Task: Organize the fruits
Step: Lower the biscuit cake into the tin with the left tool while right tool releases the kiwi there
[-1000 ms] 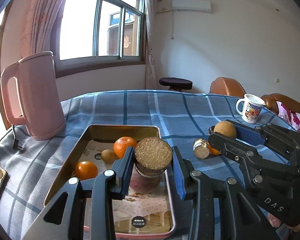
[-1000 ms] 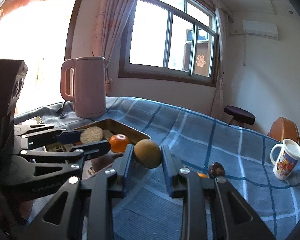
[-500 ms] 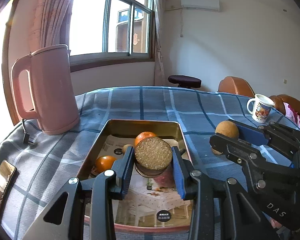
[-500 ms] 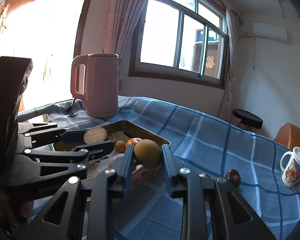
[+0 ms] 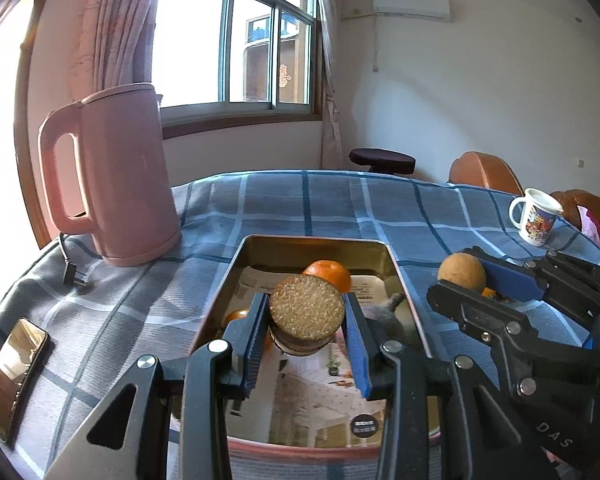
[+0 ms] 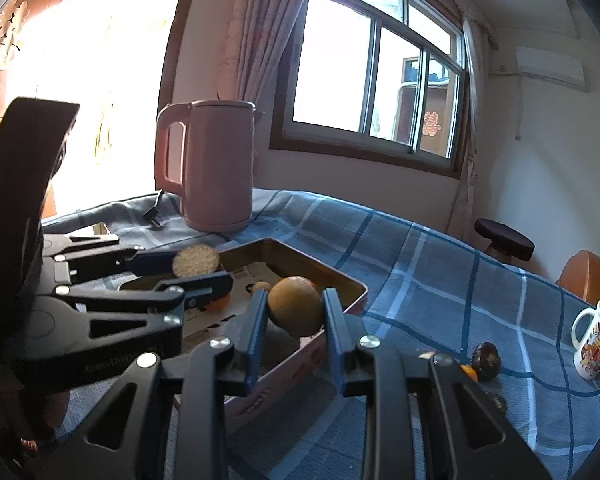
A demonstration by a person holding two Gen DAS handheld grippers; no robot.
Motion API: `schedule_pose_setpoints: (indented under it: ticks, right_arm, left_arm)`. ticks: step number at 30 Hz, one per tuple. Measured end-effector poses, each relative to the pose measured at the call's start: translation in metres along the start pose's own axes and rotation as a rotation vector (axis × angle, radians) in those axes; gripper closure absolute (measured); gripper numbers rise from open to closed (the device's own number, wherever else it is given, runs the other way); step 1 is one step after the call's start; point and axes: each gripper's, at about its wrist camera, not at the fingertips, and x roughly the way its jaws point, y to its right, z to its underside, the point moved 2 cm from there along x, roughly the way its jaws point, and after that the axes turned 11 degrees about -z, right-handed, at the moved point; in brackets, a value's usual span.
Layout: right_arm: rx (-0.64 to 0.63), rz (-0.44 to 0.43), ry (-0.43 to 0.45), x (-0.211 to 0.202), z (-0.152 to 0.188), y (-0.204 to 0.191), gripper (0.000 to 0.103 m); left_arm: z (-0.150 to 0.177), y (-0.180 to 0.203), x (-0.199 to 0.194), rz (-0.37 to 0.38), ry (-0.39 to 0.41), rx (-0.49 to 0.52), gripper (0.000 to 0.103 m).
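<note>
Two things are in your grippers at once. Your left gripper (image 5: 306, 344) has its jaws closed on a jar with a cork lid (image 5: 307, 313), and it hangs over the metal tray (image 5: 396, 268). Your right gripper (image 6: 296, 330) has its jaws squeezed tight on a round brown fruit (image 6: 295, 311). That fruit is in the air at the near side of the tray, right by its rim.

The job now looks like putting both things into the tray. Bring the brown fruit a bit further in, past the rim, before you let go. If you drop it on the rim, it may roll off onto the blue checked cloth (image 5: 340, 208). Go low and slow, so it does not bump the orange (image 5: 327, 275) already lying in the tray. Set the jar down on a bare spot and keep it straight up, or it may tip. Keep your two grippers apart so they do not knock together.

Compared with a second ago, both hands have slid sideways toward the pink kettle (image 5: 120, 176). The tray now sits more under the middle of your left gripper. The brown fruit was over the cloth then, and now it is at the tray's edge. Neither grip has changed.

More fruit lies on the cloth near the mug (image 6: 594, 344), so the job is not done.
</note>
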Motion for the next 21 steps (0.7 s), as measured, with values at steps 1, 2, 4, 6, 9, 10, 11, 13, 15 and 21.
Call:
schedule_pose_setpoints:
  ticks: [1,2,4,6,9,10,11,13,15,21]
  right_arm:
    - [-0.001,-0.002,-0.003,0.001,0.0,-0.001,0.073]
    - [-0.002,-0.003,-0.005,0.002,0.0,-0.002,0.073]
    - [-0.003,-0.007,-0.011,0.004,0.0,-0.003,0.073]
    - [-0.005,-0.011,-0.018,0.007,0.0,-0.005,0.073]
    - [-0.007,-0.017,-0.028,0.012,0.001,-0.007,0.073]
    - [-0.008,-0.02,-0.034,0.014,0.001,-0.008,0.073]
    - [-0.008,-0.021,-0.037,0.015,0.0,-0.008,0.073]
    - [-0.008,-0.028,-0.041,0.016,0.0,-0.009,0.073]
    - [-0.008,-0.035,-0.054,0.019,0.001,-0.011,0.073]
    - [-0.022,-0.055,-0.099,0.029,0.001,-0.015,0.073]
  left_arm:
    - [0.0,-0.003,0.001,-0.004,-0.004,0.0,0.065]
    - [0.0,-0.005,0.002,-0.007,-0.006,-0.001,0.065]
    - [0.0,-0.009,0.003,-0.016,-0.012,-0.002,0.065]
    - [0.001,-0.012,0.004,-0.019,-0.017,0.0,0.065]
    - [0.003,-0.014,0.006,-0.025,-0.03,0.008,0.065]
    - [0.004,-0.015,0.007,-0.025,-0.034,0.008,0.065]
    - [0.004,-0.015,0.007,-0.025,-0.037,0.008,0.065]
    - [0.005,-0.017,0.009,-0.028,-0.044,0.008,0.065]
    - [0.005,-0.017,0.009,-0.028,-0.049,0.009,0.065]
    - [0.006,-0.019,0.012,-0.031,-0.065,0.022,0.065]
